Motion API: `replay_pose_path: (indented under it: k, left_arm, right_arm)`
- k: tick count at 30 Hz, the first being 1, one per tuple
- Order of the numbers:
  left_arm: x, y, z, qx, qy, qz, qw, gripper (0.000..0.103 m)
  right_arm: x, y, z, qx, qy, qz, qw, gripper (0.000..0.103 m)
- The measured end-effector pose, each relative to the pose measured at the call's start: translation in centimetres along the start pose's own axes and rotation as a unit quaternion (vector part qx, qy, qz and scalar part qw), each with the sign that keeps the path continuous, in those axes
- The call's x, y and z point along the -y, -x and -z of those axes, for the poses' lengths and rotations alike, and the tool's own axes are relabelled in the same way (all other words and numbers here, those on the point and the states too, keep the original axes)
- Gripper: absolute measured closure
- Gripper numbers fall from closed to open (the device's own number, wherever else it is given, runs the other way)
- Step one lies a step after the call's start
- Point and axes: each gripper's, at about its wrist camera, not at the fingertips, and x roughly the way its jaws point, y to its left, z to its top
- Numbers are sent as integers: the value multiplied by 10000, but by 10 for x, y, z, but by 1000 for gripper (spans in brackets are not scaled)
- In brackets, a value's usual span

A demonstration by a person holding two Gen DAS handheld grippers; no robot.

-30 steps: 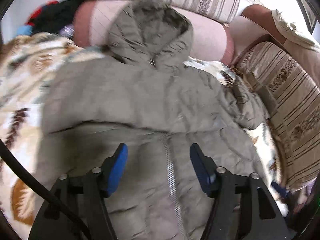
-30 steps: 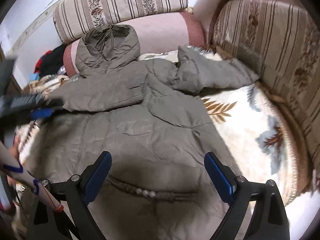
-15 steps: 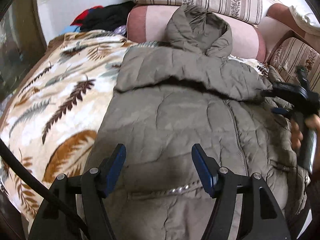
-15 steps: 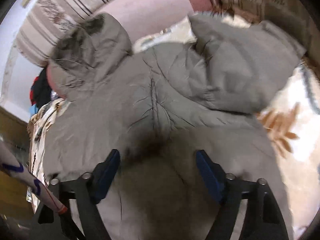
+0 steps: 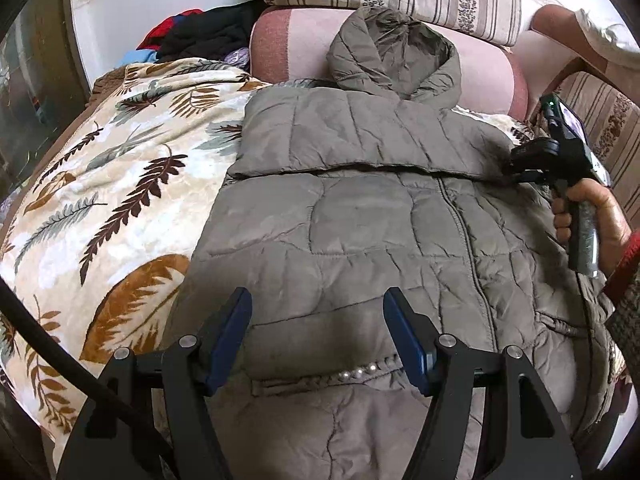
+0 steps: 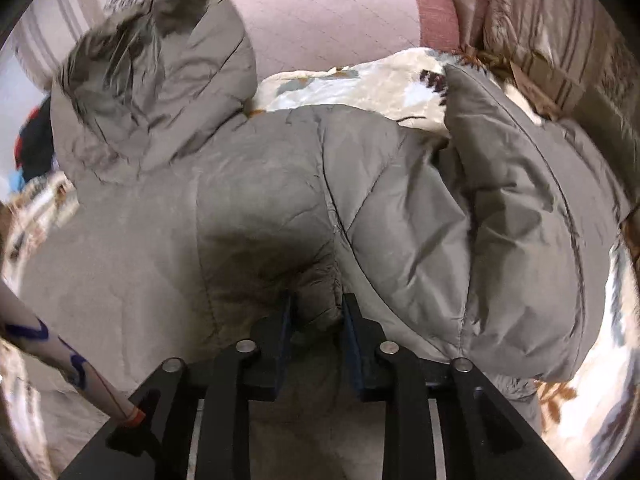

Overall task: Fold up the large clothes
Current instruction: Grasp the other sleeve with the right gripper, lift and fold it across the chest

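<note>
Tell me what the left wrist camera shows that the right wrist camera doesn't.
Only the left wrist view shows the left gripper open above the jacket's lower front, the zipper, the pocket trim, and the hand holding the right gripper. Only the right wrist view shows the right gripper closing with a pinch of jacket fabric between its pads, and the unfolded sleeve. Both show the hood, the feather-print blanket and the pink cushion.
</note>
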Motion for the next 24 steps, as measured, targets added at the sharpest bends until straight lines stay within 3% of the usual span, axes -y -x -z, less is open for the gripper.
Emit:
replay_pose_path:
  k: [2,4,6,8,11,14,18,24]
  left_arm:
    - [4,5,0,19,-39,21,10000,36]
    - [10,11,1,49,-94,45,9999,36]
    - [16,16,2,89,-160,85,9998,36]
    - [24,20,4,112,-242,126,9996,36]
    - [38,23,9,113,-377,210,9990,36]
    - [54,19,17,9,-550,267,9981,36]
    - [71,11,22,-93,-748,233,9969,36]
    - [83,-8,19,-314,-777,25,9965,36]
  right_arm:
    - [3,14,6,134,2,37,9999,64]
    - [10,34,12,248,-32,-256,9994,58]
    - [25,58,21,452,-5,-377,9983,43]
    - [46,80,29,716,11,-302,9970,38]
    - [91,97,36,896,-85,37,9959,38]
    - [155,99,40,980,-455,713,9916,38]
    - [235,85,32,1012,-1059,1442,9786,38]
    - [312,56,-8,951,-1702,1514,9691,38]
